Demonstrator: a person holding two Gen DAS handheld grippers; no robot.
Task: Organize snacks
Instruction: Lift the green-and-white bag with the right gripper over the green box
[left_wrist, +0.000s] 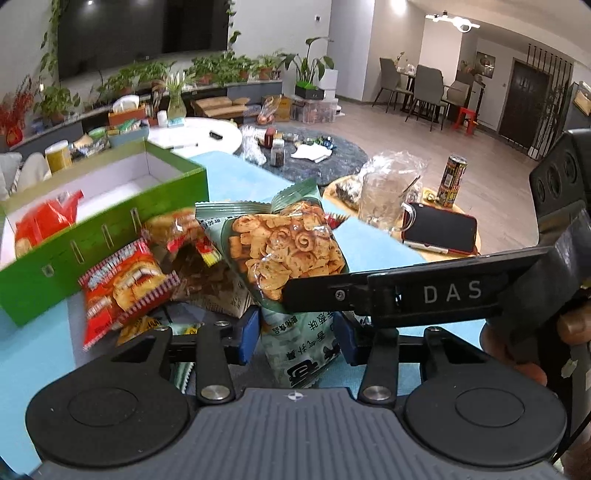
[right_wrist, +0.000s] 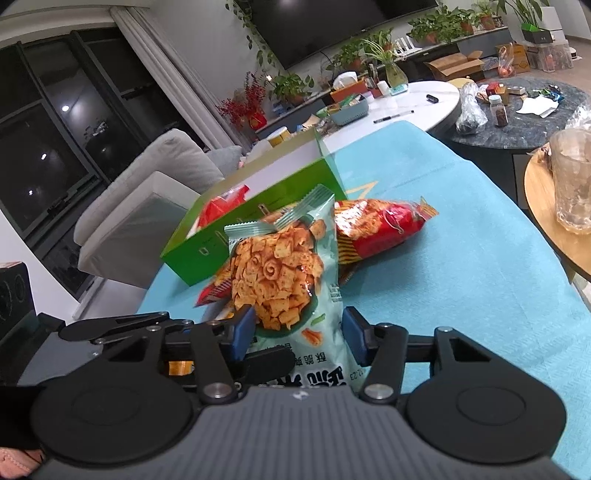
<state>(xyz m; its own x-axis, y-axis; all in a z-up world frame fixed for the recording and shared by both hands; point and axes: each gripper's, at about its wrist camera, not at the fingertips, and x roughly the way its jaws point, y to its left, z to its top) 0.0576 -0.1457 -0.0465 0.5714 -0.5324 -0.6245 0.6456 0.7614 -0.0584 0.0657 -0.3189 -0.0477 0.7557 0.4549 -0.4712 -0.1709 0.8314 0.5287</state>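
A pale green snack bag (left_wrist: 288, 251) with orange crisps pictured on it lies on the teal cloth. My left gripper (left_wrist: 297, 332) straddles its lower end, blue pads on both sides with gaps. My right gripper (right_wrist: 299, 332) straddles the same bag (right_wrist: 280, 273), and its finger (left_wrist: 406, 291) crosses the left wrist view. Both look open. Red snack bags (left_wrist: 122, 291) lie beside it; another one (right_wrist: 376, 225) shows in the right wrist view. A green box (left_wrist: 99, 236) with a white inside holds a red bag (left_wrist: 44, 221); the box also shows in the right wrist view (right_wrist: 207, 243).
A glass jug (left_wrist: 388, 195), a phone (left_wrist: 439, 229) and a can (left_wrist: 452, 181) stand on a round wooden table to the right. White and dark round tables with clutter stand behind. A grey sofa (right_wrist: 155, 173) lies left of the box.
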